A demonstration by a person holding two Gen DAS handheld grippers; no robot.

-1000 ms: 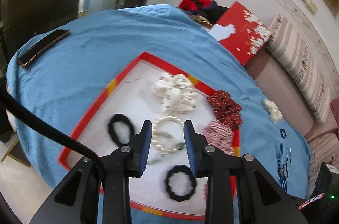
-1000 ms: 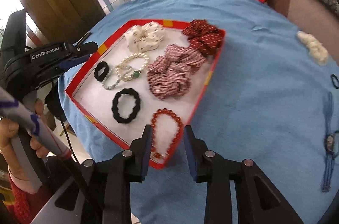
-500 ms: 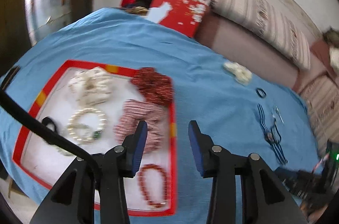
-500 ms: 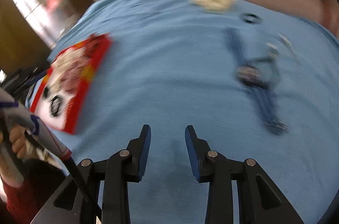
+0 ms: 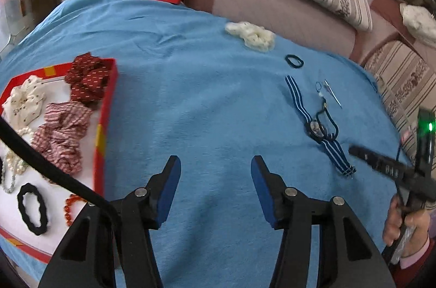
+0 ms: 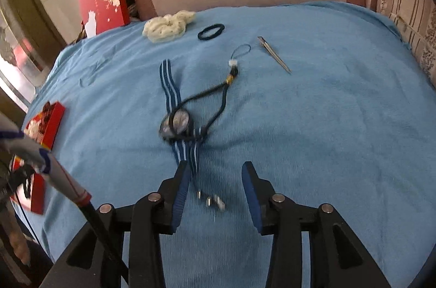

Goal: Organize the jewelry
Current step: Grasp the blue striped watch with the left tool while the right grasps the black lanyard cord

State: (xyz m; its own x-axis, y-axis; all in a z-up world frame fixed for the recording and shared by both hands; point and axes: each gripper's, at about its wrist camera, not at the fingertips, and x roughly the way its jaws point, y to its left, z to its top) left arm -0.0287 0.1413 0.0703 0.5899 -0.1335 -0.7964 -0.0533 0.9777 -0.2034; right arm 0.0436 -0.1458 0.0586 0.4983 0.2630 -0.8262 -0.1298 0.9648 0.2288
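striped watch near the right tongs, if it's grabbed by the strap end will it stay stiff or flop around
The watch will probably flop: its blue striped fabric strap lies flat and bends where it meets the case. The round case looks like the heaviest part, so it would likely dangle and swing. A dark cord lies looped against the case and may drag along with it.

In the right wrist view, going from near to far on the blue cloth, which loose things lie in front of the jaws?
Watch → dark cord loop → metal hair clip → black hair tie → cream scrunchie.
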